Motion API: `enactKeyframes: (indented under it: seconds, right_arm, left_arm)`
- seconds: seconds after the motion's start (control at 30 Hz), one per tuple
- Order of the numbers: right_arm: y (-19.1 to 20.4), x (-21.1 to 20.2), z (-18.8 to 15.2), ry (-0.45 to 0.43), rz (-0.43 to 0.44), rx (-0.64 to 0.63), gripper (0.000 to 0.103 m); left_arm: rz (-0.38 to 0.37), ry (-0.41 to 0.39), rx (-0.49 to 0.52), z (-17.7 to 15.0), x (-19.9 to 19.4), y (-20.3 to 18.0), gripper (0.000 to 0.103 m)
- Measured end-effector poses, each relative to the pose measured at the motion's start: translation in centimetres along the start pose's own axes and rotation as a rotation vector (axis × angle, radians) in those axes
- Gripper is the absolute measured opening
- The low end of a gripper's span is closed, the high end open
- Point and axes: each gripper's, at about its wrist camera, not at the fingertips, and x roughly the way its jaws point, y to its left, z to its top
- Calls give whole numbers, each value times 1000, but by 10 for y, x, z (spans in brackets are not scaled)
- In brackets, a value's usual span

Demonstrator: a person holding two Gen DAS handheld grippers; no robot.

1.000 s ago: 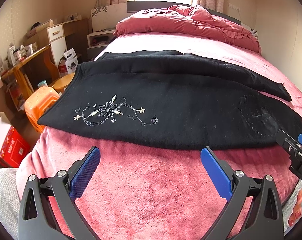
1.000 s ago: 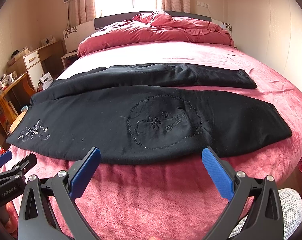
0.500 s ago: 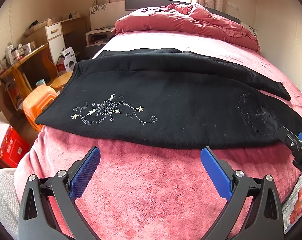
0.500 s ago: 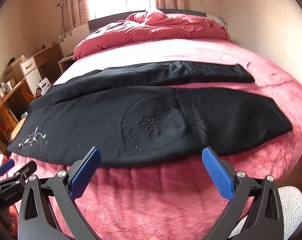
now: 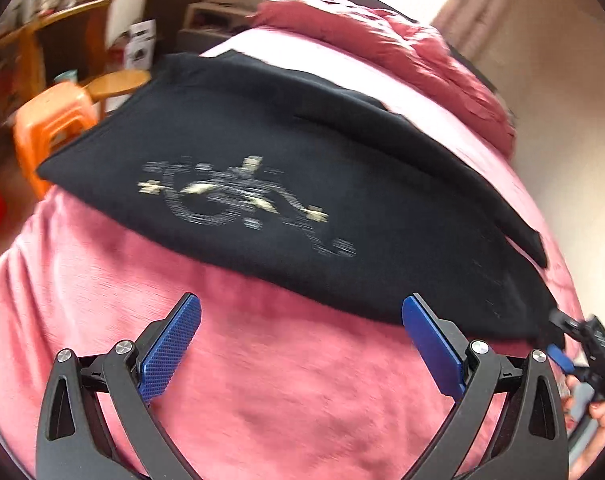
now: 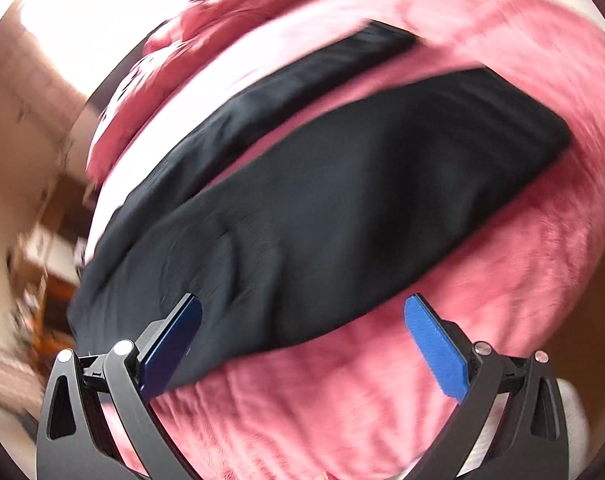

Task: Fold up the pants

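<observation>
Black pants (image 5: 286,168) lie flat across a pink bed (image 5: 262,380), both legs stretched to the right, with pale floral embroidery (image 5: 242,200) near the waist end. My left gripper (image 5: 302,336) is open just short of the pants' near edge, with nothing between its blue pads. In the right wrist view the pants (image 6: 342,200) run diagonally and are motion-blurred. My right gripper (image 6: 302,340) is open; its left pad (image 6: 174,344) overlaps the near hem and the right one is over bare blanket. The right gripper (image 5: 582,344) also shows at the left view's right edge.
A rumpled pink duvet (image 5: 402,52) is piled at the head of the bed. An orange plastic stool (image 5: 54,120), a round wooden stool (image 5: 114,82) and a wooden desk (image 5: 46,28) stand left of the bed. A hand (image 5: 598,412) holds the right gripper.
Both views have tilted and closed in on the pants' near edge, the left rolling one way and the right the other, with heavy blur. Both grippers stay open.
</observation>
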Motion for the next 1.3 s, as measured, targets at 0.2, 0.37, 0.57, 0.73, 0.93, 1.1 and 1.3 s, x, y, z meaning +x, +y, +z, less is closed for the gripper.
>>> enactKeyframes:
  seconds: [0.2,0.37,0.57,0.73,0.93,1.1,1.3]
  right_arm:
    - [-79,-15,46,4,61,351,101]
    - [-116,-26,64,-34,50,437,90]
    - [-148,-22,65,-77,86,485,74]
    - [-155,-21,66,-114,116,493,43]
    - [-158,-18,68,-123,123,512,17]
    - [-151,-22,81,-145,109,467,13]
    - [-133,-45,102,-184,66,313,11]
  left_arm:
    - [42,-26,-132,16,3,32,100]
    - [11,-23,-212,25,8,55,100]
    - [-13,-65,-217,31,12,62,100]
    - [-3,-78,-196,39,18,63,94]
    - [102,-81,-174,43,22,70,48]
    - [111,-76,-204,45,19,79,18]
    - [79,-64,-203,51,-6,75,7]
